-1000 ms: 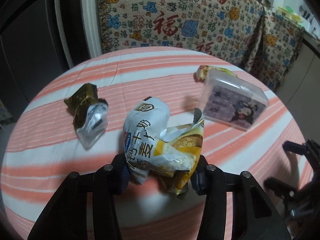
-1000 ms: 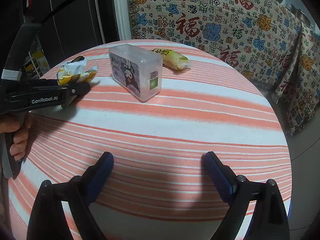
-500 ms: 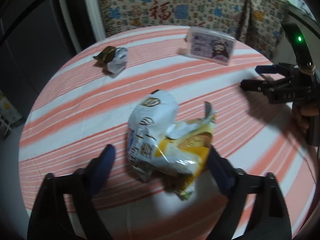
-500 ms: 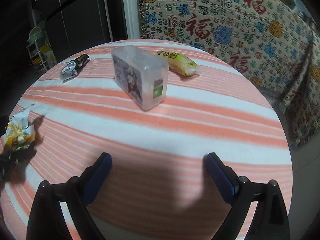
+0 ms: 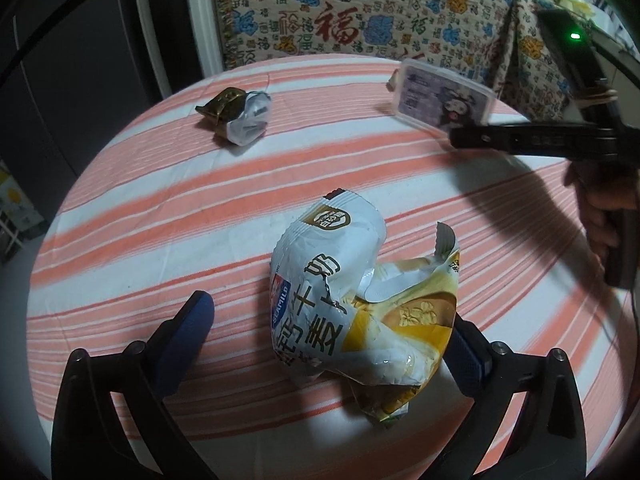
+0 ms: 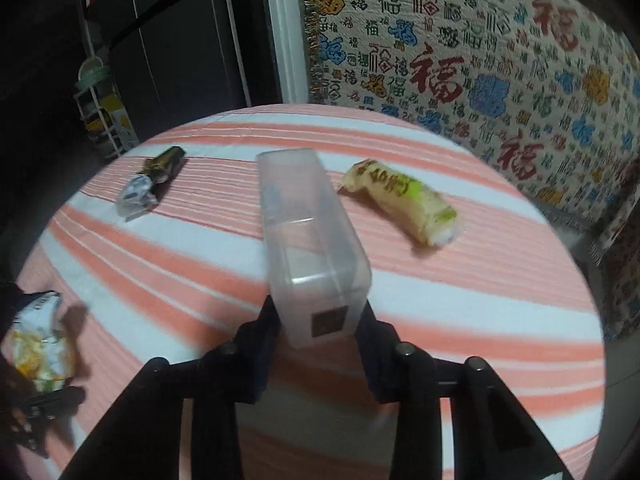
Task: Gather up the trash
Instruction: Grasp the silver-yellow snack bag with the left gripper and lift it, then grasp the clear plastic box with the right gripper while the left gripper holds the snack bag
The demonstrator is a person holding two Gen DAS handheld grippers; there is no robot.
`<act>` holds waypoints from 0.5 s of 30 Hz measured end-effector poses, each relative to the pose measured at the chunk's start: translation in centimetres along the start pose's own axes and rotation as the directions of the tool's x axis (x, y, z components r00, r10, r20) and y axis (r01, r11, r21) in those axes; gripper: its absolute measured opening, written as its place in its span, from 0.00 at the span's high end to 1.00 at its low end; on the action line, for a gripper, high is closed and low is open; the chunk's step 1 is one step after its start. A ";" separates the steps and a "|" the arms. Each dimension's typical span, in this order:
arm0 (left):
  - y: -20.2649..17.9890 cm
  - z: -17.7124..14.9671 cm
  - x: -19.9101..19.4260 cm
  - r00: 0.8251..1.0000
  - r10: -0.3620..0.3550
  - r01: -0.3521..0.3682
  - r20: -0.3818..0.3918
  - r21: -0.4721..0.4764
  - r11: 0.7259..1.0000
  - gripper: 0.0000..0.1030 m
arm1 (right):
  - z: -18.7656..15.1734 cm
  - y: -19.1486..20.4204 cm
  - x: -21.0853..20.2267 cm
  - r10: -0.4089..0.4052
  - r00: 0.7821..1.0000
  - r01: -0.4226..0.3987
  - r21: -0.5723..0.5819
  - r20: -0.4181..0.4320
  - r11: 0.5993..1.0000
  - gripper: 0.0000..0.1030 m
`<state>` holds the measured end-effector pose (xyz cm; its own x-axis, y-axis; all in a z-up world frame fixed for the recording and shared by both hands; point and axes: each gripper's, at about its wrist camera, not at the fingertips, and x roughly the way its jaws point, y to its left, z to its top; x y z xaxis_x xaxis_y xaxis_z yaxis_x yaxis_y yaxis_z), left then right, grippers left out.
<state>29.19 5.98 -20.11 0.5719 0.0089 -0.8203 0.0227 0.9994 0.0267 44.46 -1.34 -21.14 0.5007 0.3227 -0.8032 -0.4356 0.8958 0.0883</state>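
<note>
STEP: gathering | your left gripper jaws wide, straddling crumpled wrapper unheld | right gripper jaws pinch plastic box (grip looks snug) | NEXT: close left, lift off worktop.

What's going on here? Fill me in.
A person is clearing trash off a striped round table with a tool in each hand. The right tool is shut on the clear plastic box. The left tool is open, with a crumpled snack bag lying between its fingers, not gripped. A foil wrapper and a yellow wrapper lie on the table, untouched.
</note>
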 end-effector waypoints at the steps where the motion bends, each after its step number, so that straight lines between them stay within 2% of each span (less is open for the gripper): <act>1: 0.0 0.0 0.0 1.000 0.000 0.000 0.000 0.000 1.000 0.00 | -0.6 -0.3 -0.6 0.052 0.999 -0.050 0.074 -0.016 0.996 0.65; 2: 0.0 0.0 0.0 1.000 0.000 0.000 0.000 0.000 1.000 0.00 | -1.0 -0.8 -1.1 0.108 0.994 -0.104 0.139 -0.026 0.985 0.65; 3: 0.0 0.0 0.0 1.000 0.001 -0.001 0.000 0.000 1.000 0.00 | -1.8 -1.4 -1.6 0.196 0.980 -0.182 0.233 -0.039 0.955 0.65; 5: 0.0 0.0 0.0 1.000 0.001 -0.001 0.000 0.000 1.000 0.00 | -3.8 -2.9 -2.4 0.341 0.939 -0.290 0.428 -0.046 0.856 0.65; 6: 0.0 0.0 0.0 1.000 0.000 0.000 0.000 0.000 1.000 0.00 | -4.9 -3.8 -2.7 0.390 0.920 -0.319 0.506 -0.038 0.801 0.64; 7: 0.0 0.0 0.0 1.000 0.001 -0.001 0.000 0.000 1.000 0.00 | -5.6 -4.5 -3.0 0.412 0.911 -0.330 0.552 -0.027 0.766 0.64; 8: 0.0 0.0 0.0 1.000 0.001 -0.001 0.000 0.000 1.000 0.00 | -6.4 -5.2 -3.5 0.405 0.914 -0.322 0.582 -0.014 0.747 0.63; 10: 0.0 -0.1 -0.1 1.000 0.003 -0.003 0.000 -0.002 1.000 0.00 | -7.1 -6.0 -4.7 0.352 0.936 -0.287 0.576 -0.002 0.765 0.51; 11: 0.1 -0.1 -0.1 1.000 0.003 -0.003 0.000 -0.002 1.000 0.00 | -7.4 -6.0 -5.6 0.308 0.951 -0.256 0.549 -0.004 0.796 0.47; 13: 0.3 -0.2 -0.1 1.000 0.003 -0.003 -0.001 -0.002 1.000 0.00 | -7.8 -5.4 -6.9 0.213 0.977 -0.181 0.477 -0.015 0.860 0.28; 15: 0.3 -0.6 -0.4 1.000 0.001 -0.001 -0.003 0.001 1.000 0.00 | -8.3 -4.3 -7.6 0.088 0.995 -0.066 0.381 -0.041 0.922 0.23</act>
<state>28.53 6.32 -20.11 0.5697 0.0097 -0.8218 0.0235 0.9993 0.0280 36.31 -10.22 -20.26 0.4295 0.3873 -0.8158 -0.1496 0.9214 0.3586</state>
